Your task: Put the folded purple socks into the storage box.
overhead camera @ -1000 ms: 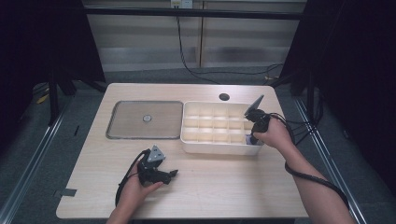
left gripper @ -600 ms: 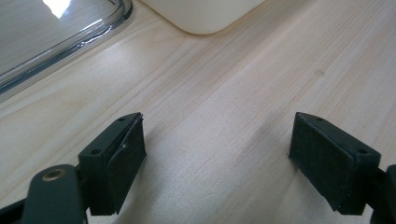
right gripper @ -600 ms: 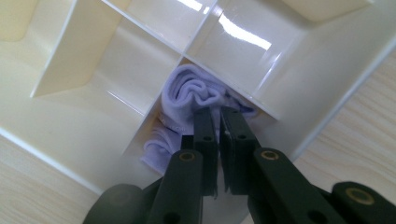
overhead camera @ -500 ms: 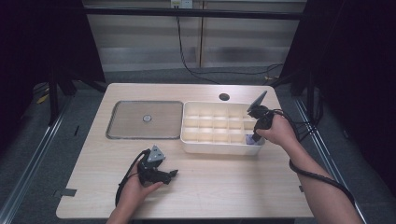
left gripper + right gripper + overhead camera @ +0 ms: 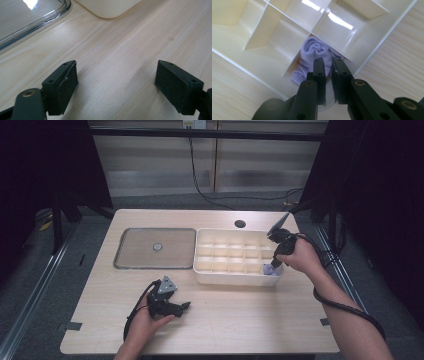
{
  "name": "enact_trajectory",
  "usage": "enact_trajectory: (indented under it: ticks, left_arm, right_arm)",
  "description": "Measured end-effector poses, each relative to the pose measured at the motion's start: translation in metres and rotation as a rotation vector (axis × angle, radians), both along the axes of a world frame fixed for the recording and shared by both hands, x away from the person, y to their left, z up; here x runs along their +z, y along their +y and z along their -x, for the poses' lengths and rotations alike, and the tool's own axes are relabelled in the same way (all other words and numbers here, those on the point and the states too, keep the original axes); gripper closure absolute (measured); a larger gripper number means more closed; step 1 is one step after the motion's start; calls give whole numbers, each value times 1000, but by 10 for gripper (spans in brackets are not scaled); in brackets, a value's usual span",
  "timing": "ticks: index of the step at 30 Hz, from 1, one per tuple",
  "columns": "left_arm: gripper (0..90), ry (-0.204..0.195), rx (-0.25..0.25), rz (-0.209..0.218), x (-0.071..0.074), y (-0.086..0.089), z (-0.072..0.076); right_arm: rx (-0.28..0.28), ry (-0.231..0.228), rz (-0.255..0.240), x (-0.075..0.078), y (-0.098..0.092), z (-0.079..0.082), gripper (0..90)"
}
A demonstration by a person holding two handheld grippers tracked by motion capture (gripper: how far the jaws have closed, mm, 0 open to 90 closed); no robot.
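Two grippers at work around white divided tray. Left gripper rests on desk in front of tray, jaws wide apart, nothing between. Glass lid lies just left of tray. Right gripper above tray's near right corner compartment, jaws just been opening, narrow gap, empty. Lilac rolled cloth lies in that compartment.

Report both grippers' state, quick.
Left gripper: open, nothing between the jaws.
Right gripper: jaws just opening, a narrow gap, holding nothing, above the lilac cloth.

Open tool over wooden table
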State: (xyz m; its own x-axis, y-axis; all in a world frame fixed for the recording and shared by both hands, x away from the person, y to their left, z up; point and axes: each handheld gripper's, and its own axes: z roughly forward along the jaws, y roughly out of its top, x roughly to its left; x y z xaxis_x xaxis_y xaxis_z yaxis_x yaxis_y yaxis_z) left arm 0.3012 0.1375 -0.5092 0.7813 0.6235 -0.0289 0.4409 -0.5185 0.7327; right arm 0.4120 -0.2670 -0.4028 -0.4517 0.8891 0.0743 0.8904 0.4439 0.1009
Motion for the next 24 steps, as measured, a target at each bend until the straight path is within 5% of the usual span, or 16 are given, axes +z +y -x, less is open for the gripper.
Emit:
enact_trajectory:
  ticks: [24]
  left_arm:
    - [178,-5,-7,-8,0,1,0]
  right_arm:
    - [39,-45,-6,18,4,3,438]
